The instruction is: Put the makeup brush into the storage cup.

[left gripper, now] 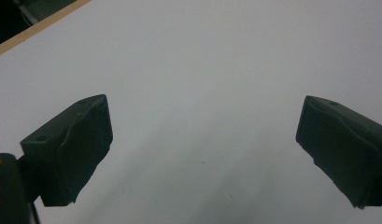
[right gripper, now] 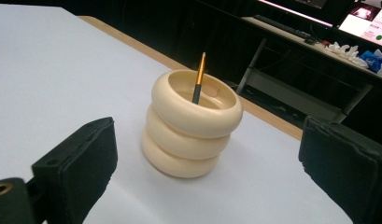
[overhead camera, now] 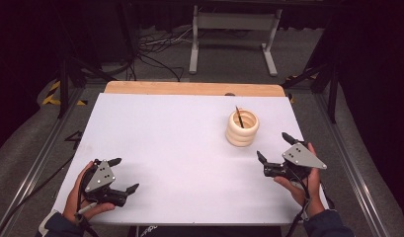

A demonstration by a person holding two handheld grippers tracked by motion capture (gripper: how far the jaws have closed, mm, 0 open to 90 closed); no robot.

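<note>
Cream-coloured and ribbed like three stacked rings, the holder (overhead camera: pixel 242 128) stands upright on the white table (overhead camera: pixel 180 143) in the high view, over toward the far right, with a thin dark pen (overhead camera: pixel 239 117) leaning inside it. The right gripper (overhead camera: pixel 277 149) sits near the table's right edge, just in front of the holder but apart from it, jaws spread wide with nothing between them. Over at the near left corner, the left gripper (overhead camera: pixel 123 175) rests in the person's hand, jaws likewise parted and empty, well away from the holder.

On to the left gripper view: the left gripper (left gripper: pixel 202 154) shows two black jaws standing far apart over bare white table (left gripper: pixel 216 70), a strip of wooden edge at the top left corner.

Now the right gripper view: the right gripper (right gripper: pixel 207 186) is gaping, and the holder (right gripper: pixel 191 128) stands between and beyond the jaws, untouched. The pen (right gripper: pixel 198 79), orange above and dark below, pokes up out of its mouth, tilted slightly.
</note>
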